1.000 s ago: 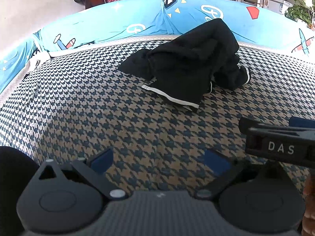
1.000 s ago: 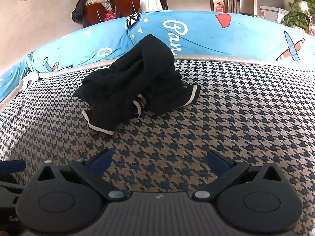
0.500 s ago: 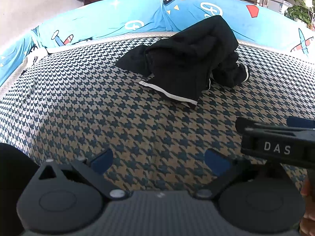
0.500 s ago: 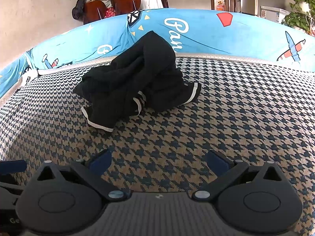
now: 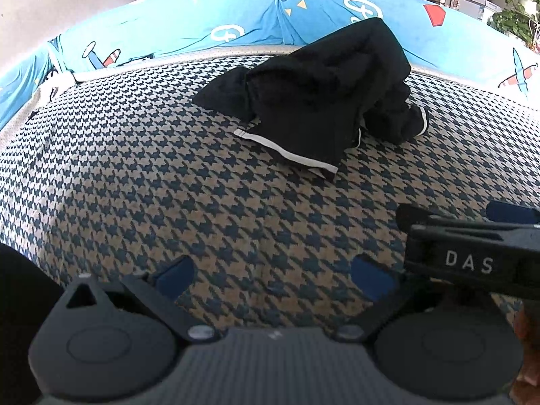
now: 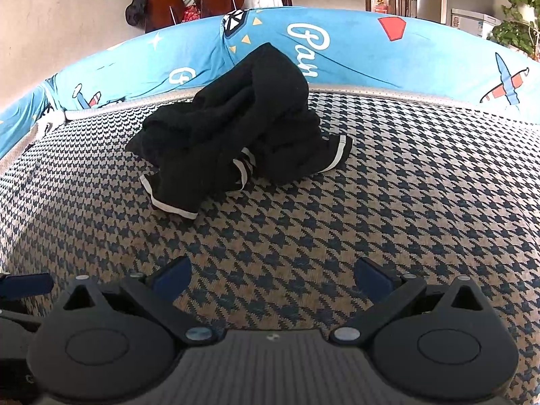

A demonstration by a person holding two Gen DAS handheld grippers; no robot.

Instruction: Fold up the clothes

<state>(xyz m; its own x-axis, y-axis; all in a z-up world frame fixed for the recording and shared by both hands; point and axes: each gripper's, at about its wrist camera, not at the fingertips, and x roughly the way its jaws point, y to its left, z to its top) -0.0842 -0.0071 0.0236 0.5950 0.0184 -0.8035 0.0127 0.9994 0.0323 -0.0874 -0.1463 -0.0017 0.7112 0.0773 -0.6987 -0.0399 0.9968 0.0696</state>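
Opening step, nothing grasped: left gripper (image 5: 271, 276) and right gripper (image 6: 271, 275) both spread apart and empty above the houndstooth sofa seat (image 6: 405, 185), well short of the crumpled black garment (image 6: 236, 135) heaped against the blue backrest (image 6: 371, 54); next, probably reaching in for a white-striped hem (image 5: 287, 152) to spread it flat.

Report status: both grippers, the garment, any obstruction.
Left gripper open, empty. Right gripper open, empty. Black garment crumpled on houndstooth cover, untouched. Nothing between grippers and garment.

hidden: black garment (image 6: 236, 141) inner folds | cut off: right gripper (image 5: 472, 246) at frame edge
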